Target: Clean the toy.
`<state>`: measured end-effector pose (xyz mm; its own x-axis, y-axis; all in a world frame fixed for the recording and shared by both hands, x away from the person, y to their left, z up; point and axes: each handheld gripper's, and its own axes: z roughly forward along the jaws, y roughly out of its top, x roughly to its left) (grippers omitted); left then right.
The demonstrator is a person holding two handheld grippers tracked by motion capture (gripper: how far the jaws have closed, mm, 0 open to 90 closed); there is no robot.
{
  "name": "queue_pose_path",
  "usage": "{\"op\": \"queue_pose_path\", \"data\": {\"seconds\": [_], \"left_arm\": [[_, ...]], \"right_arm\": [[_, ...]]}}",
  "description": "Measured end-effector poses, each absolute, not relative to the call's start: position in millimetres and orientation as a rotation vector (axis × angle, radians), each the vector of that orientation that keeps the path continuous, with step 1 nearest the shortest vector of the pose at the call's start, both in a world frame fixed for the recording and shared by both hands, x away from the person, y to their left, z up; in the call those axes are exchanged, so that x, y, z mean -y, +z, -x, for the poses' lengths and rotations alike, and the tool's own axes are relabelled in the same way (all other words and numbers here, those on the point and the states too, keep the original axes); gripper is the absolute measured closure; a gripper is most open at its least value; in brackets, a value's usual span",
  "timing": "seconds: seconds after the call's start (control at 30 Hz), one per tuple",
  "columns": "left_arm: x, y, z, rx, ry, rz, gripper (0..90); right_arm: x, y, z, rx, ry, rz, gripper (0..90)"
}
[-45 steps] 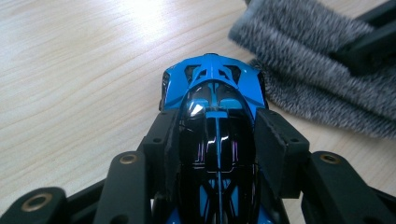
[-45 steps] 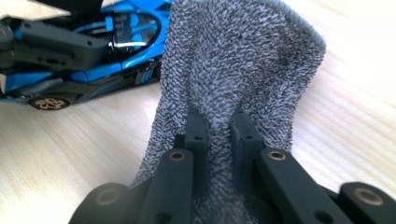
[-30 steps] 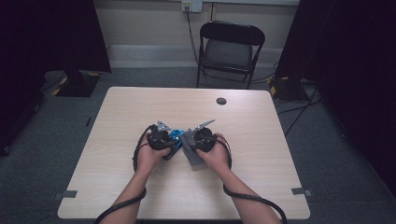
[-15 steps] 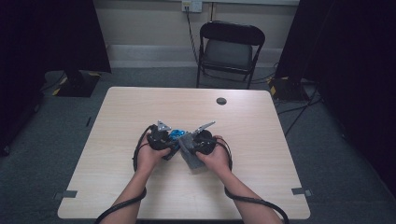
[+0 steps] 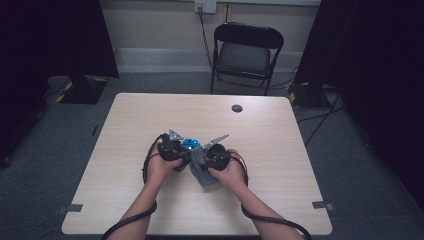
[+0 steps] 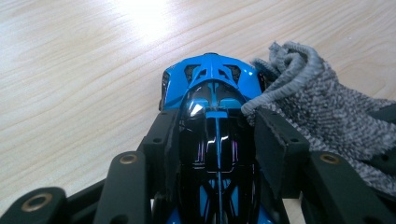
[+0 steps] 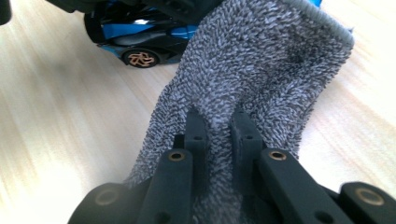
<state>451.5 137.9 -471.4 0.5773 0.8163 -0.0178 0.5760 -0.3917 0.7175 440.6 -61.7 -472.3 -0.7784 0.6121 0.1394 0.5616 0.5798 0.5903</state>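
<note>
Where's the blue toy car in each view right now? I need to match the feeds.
High view: the blue toy car sits mid-table, between the two grippers.
Left gripper view: the car is at centre, its body clamped between the left gripper jaws, nose pointing up.
Right gripper view: the car lies at top left, side on, one gold wheel showing.
Shared landmark: the grey cloth, pinched by the right gripper and touching the car.

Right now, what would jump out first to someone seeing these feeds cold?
The glossy blue and black toy car, clamped between the left gripper jaws near the middle of the table. Next, the grey knitted cloth, pinched by the right gripper and lying against the car's side. Behind the table stands a black folding chair.
</note>
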Motion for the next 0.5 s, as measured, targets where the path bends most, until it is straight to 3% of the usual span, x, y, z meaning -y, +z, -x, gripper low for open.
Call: {"op": "queue_pose_path", "data": {"seconds": [0.5], "left_arm": [[-138, -471, -452, -1.106, 0.446, -2.117, 51.6]], "right_arm": [[55, -473, -422, -2.793, 1.007, -0.935, 79.4]]}}
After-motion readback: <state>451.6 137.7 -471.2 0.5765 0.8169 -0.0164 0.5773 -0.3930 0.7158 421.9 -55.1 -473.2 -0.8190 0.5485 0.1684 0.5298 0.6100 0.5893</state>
